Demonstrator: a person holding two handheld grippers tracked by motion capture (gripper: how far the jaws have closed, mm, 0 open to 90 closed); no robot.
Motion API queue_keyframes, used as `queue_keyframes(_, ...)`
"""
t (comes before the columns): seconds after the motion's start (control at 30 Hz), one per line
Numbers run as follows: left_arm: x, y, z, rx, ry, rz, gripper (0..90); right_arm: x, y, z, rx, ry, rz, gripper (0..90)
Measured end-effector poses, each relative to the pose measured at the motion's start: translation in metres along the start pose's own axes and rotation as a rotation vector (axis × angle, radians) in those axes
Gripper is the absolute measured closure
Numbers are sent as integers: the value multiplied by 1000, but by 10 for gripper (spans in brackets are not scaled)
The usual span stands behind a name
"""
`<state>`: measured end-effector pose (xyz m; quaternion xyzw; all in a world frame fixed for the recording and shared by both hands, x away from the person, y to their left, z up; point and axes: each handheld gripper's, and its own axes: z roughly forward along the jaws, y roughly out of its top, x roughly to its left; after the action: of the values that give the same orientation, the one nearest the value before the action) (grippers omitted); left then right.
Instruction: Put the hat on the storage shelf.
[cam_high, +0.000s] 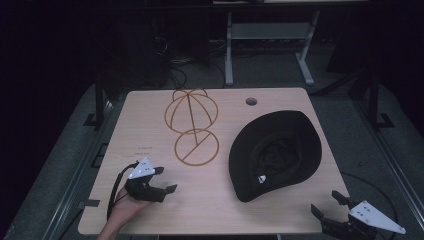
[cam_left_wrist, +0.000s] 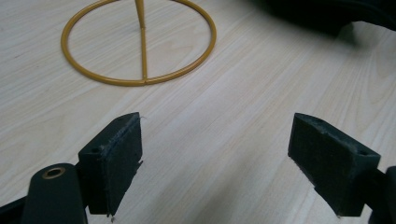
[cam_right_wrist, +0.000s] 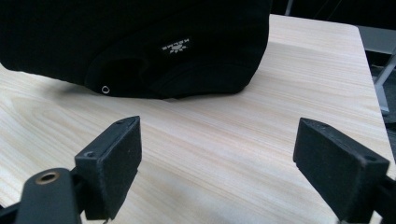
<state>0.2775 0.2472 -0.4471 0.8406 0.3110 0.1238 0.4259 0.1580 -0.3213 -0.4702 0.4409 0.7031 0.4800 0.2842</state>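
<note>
Plenty of bare table (cam_high: 210, 200) between hat (cam_high: 275, 152) and wire stand (cam_high: 192, 127), with both the left gripper (cam_high: 162, 180) and right gripper (cam_high: 327, 202) gaping wide near the front edge, holding nothing.

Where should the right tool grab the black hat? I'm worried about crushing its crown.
Take the black hat by its brim, at the near edge facing the right tool. It lies upside down, crown on the table, so the brim stands up thin enough for the open jaws, probably sparing the crown.

A light wood table (cam_high: 150, 210) holds a black hat (cam_high: 275, 152) and a gold wire stand (cam_high: 192, 125).
</note>
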Motion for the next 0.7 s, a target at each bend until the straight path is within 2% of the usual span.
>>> queue_keyframes(0.23, -4, 2, 4, 8, -23, 14, 173, -2, -1, 3, 6, 9, 10, 150)
queue_keyframes(0.5, -14, 8, 2, -2, -51, 35, 173, 2, 2, 1, 8, 2, 4, 150)
queue_keyframes(0.7, -24, 18, 1, -18, -80, 60, 173, 4, 2, 3, 11, 2, -6, 150)
